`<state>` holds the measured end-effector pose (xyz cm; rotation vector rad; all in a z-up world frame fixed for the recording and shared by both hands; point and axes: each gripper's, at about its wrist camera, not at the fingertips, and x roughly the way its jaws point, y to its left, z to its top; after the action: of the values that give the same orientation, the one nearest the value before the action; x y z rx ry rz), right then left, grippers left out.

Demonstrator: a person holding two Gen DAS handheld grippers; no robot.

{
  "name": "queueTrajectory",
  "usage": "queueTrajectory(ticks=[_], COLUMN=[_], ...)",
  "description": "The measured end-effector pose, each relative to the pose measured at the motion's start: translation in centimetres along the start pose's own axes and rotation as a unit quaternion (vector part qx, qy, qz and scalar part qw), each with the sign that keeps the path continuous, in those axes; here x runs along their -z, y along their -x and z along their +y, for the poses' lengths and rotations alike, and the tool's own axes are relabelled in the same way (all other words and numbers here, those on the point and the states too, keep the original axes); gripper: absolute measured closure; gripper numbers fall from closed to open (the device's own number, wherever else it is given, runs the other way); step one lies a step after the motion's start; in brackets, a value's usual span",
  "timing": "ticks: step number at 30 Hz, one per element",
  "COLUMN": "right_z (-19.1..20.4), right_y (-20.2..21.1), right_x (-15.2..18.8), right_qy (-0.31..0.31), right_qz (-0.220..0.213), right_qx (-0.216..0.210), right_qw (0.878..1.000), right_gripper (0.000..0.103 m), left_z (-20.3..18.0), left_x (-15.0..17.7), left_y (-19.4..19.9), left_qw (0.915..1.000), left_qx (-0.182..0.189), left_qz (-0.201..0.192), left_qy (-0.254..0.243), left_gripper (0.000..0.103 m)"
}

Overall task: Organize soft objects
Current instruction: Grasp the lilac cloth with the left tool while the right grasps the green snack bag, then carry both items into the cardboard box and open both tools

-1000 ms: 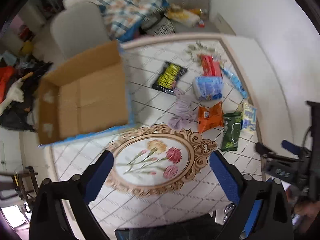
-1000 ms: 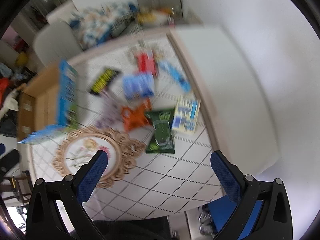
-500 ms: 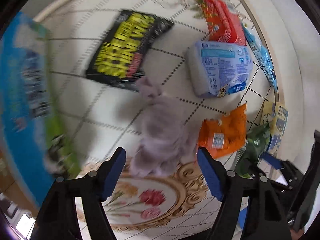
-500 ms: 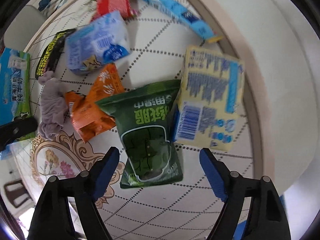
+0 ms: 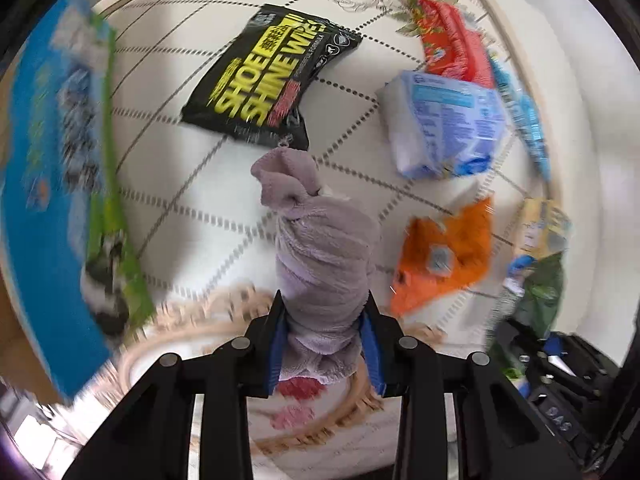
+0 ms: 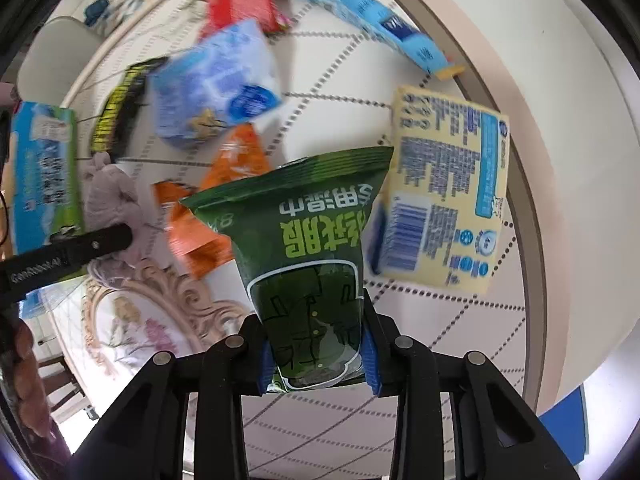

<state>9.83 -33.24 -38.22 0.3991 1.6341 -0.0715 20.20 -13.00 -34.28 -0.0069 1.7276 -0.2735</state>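
My left gripper point(image 5: 323, 340) is shut on a lilac cloth point(image 5: 320, 248) that lies bunched on the patterned table point(image 5: 168, 184); the cloth also shows in the right wrist view point(image 6: 112, 200). My right gripper point(image 6: 316, 344) is shut on a green wipes pouch point(image 6: 308, 248), held by its lower end. The left gripper's finger point(image 6: 72, 254) shows at the left of the right wrist view. The green pouch shows at the right edge of the left wrist view point(image 5: 540, 292).
Around lie a black shoe-wipes pack point(image 5: 268, 76), a pale blue tissue pack point(image 5: 444, 120), a red pack point(image 5: 456, 48), an orange packet point(image 5: 448, 252), a yellow pack point(image 6: 444, 184) and a blue sachet point(image 6: 384, 28). A blue-green box wall point(image 5: 52, 184) stands left.
Both grippers moved down and forward to the table and closed: the left onto the lilac cloth, the right onto the green pouch. Both were open and empty before.
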Motion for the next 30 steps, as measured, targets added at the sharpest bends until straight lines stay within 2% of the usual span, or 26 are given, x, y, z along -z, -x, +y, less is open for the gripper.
queueTrajectory(ticks=[6,12,17,21,24,30], right_z=[4.7,12.0,19.8,26.3,31.7,40.2], right_y=[4.7,9.7,14.1,15.9,15.0,9.6], right_x=[2.0,4.0,3.3,2.3,0.5,-3.3], right_qy=[0.033,0.104,0.178,0.219,0.227,0.209], right_qz=[-0.006,-0.019,-0.039,-0.055,-0.054,-0.037], right_qx=[-0.048,-0.096,-0.123,-0.12,-0.104,-0.071], right_qw=[0.998,0.99,0.975,0.967,0.967,0.975], right_gripper=[0.067,0.067,0.067,0.067,0.067,0.067], left_z=[1.7,6.3,11.9,17.4,22.0,29.3], left_x=[5.6,10.3,11.7,10.6,8.1,1.8], left_y=[7.1,16.7,22.4,24.2,23.5,19.4], left_qw=[0.9976,0.9855,0.9746,0.9674,0.9659,0.9722], left_qx=[0.03,0.039,0.024,0.013,0.012,0.023], left_qz=[-0.055,-0.146,-0.192,-0.21,-0.204,-0.154], left_qy=[0.03,0.077,0.112,0.141,0.16,0.175], left_gripper=[0.073,0.072,0.072,0.072,0.072,0.072])
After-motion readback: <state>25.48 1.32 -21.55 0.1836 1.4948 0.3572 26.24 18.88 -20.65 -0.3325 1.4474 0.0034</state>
